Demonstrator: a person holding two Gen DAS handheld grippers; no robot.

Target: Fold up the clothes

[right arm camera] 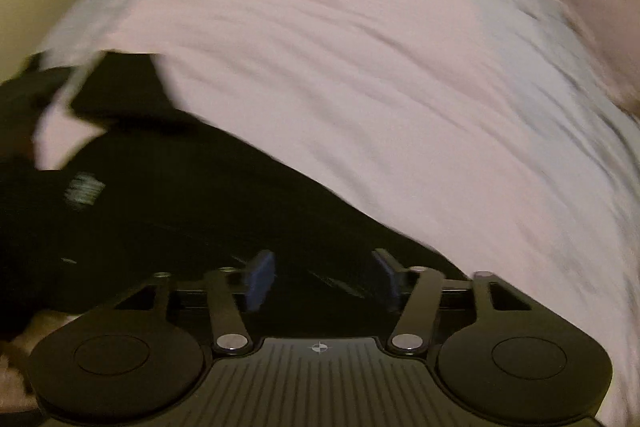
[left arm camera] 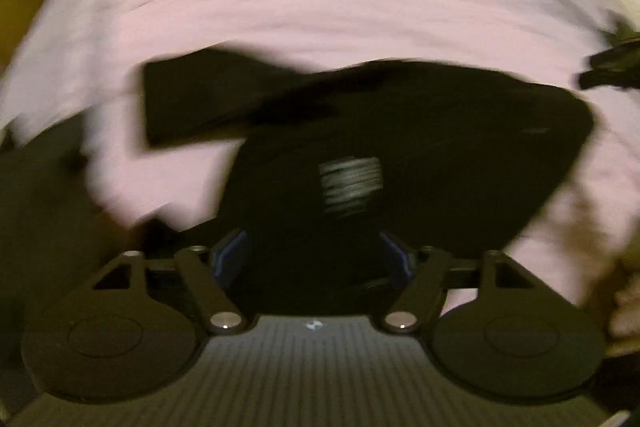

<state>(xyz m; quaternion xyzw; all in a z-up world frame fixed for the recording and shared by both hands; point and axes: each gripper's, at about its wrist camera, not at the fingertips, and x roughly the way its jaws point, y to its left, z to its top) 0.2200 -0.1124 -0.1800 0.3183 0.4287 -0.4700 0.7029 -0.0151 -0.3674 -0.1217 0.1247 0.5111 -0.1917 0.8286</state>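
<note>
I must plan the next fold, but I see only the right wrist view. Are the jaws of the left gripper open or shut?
Observer: Open. The left gripper has the black shirt between its jaws.
Operator: Does it pinch the cloth?
Observer: I cannot tell, the picture is blurred. The striped print lies straight ahead of it.
Operator: And the sleeve?
Observer: One sleeve sticks out sideways over the pink sheet, not folded in.

obstacle: black garment (left arm camera: 400, 147) | free: pink sheet (right arm camera: 360, 87) beyond
</note>
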